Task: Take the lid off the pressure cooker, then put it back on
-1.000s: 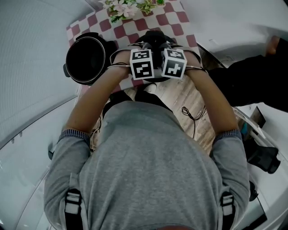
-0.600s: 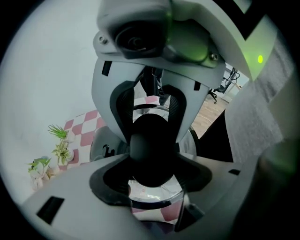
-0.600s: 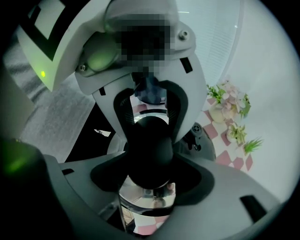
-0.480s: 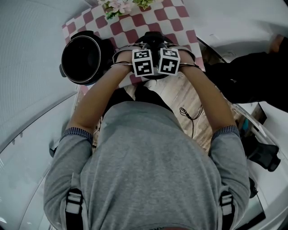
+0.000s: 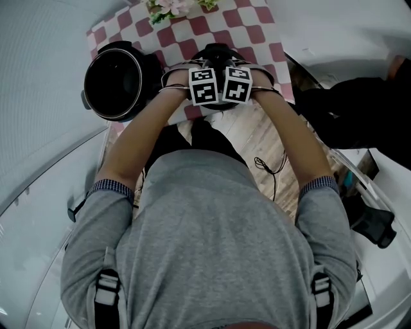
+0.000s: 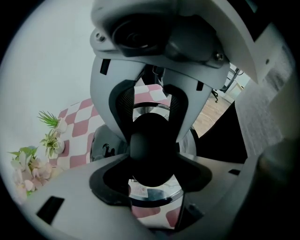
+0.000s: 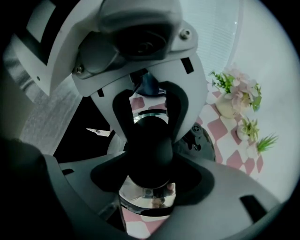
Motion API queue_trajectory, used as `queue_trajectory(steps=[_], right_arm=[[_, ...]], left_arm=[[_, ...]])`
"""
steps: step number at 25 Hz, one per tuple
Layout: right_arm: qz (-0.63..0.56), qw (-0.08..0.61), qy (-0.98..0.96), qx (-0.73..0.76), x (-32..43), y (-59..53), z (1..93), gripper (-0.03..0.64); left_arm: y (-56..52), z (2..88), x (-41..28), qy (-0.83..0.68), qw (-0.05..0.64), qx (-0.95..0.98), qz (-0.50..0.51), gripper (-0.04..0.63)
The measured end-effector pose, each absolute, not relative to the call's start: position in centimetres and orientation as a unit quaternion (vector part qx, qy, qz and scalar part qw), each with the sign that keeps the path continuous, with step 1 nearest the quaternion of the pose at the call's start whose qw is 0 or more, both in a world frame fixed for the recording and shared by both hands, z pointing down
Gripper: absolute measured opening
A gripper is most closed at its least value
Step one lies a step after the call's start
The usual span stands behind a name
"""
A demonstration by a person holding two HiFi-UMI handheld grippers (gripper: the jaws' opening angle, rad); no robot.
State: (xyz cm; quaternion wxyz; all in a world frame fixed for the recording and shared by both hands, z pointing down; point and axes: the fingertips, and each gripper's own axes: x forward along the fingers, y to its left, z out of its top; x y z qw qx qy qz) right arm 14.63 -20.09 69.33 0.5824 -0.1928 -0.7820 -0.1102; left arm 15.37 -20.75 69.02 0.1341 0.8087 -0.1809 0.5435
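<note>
The black pressure cooker (image 5: 115, 80) stands open and lidless at the left of the checkered tablecloth (image 5: 253, 26). Its dark body also shows in the left gripper view (image 6: 101, 145) and in the right gripper view (image 7: 202, 140). Just right of it, my two grippers are side by side, pointing steeply down. My left gripper (image 6: 150, 117) and my right gripper (image 7: 150, 115) are both shut on the lid's black knob (image 6: 152, 150) (image 7: 150, 157) from opposite sides. The shiny metal lid (image 6: 154, 197) (image 7: 145, 199) hangs under the knob, above the cloth. I cannot tell whether it touches the table.
A small vase of flowers (image 5: 173, 8) (image 7: 239, 101) stands at the table's far edge. A person in dark clothing (image 5: 359, 115) is at the right. A thin cable (image 5: 270, 167) lies on the wooden floor beside the table.
Both grippers have sunk toward the table together with the lid, staying side by side. The cooker has not moved.
</note>
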Motion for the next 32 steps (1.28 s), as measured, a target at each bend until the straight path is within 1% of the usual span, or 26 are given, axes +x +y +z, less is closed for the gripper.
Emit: queue_trajectory(steps=[23,27,32], right_arm=[[-0.107,0.588,-0.775,-0.203,14.3,-20.9,71.3,0.300],[-0.120,0.592,-0.768,-0.213,14.7,-20.5,71.3,0.370],[-0.125,0.581,-0.777,-0.207,15.2,-20.6,70.0,0.379]], left_arm=[[-21.6,70.6,14.9,-0.178,0.148,0.817,0.528,0.304],[-21.7,70.3,14.3,-0.204,0.151,0.814,0.522,0.324],[-22.0,68.4,14.0,-0.249,0.154,0.822,0.489,0.325]])
